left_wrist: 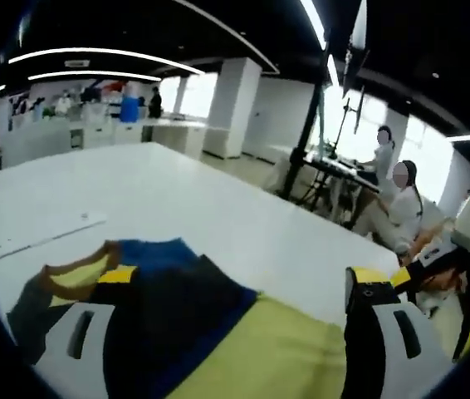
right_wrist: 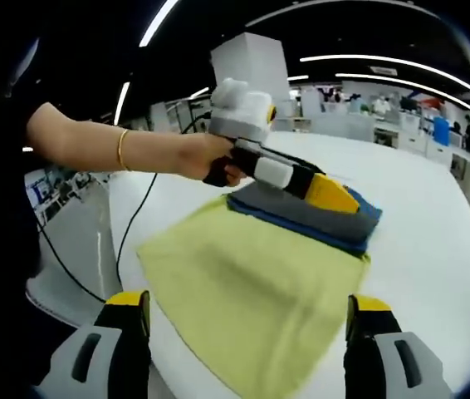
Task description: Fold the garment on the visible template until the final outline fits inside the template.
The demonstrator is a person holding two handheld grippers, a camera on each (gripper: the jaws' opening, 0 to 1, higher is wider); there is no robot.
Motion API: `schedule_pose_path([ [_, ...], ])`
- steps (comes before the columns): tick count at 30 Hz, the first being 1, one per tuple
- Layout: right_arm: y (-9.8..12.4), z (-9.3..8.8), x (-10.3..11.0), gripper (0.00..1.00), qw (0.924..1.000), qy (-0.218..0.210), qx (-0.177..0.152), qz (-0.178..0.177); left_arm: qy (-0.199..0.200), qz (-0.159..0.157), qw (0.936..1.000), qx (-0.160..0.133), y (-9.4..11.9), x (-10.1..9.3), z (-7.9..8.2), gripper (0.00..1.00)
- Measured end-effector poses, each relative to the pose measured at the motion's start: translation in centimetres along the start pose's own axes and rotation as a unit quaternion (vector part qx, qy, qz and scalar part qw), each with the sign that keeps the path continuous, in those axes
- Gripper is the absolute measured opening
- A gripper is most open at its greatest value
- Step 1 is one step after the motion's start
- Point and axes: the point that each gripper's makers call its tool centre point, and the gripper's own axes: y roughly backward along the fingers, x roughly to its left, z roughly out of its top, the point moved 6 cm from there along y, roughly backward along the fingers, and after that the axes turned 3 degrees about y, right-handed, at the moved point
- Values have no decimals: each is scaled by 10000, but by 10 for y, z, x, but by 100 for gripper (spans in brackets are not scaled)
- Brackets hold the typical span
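Two grippers | left gripper (right_wrist: 343, 198) jaws apart over garment (right_wrist: 252, 291) | right gripper (right_wrist: 247, 332) spread wide, holding nothing | white table (right_wrist: 434, 249)

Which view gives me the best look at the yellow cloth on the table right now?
The right gripper view: the flat yellow cloth lies spread on the round white table, most edges visible, with a folded grey and blue garment on its far end. The left gripper view shows just a near strip of the cloth between its gripper's jaws.

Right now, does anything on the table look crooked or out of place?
Nothing looks damaged or spilled. The folded garment lies skewed across the far corner of the yellow template, its blue edge running past it, with the left gripper over it.
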Motion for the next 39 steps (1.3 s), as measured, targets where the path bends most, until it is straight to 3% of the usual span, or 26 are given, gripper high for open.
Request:
schedule_pose_path([
  [9,1,-1,2,98,9989,268,313,204,-310,-93,9993,169,45,-7,-17,99],
  [22,4,1,5,94,9940,764,653,440,-519,-175,9971,528,114,-28,-65,99],
  [39,0,-24,18,83,9850,1118,1175,588,-699,-191,9911,1119,183,-43,-125,96],
])
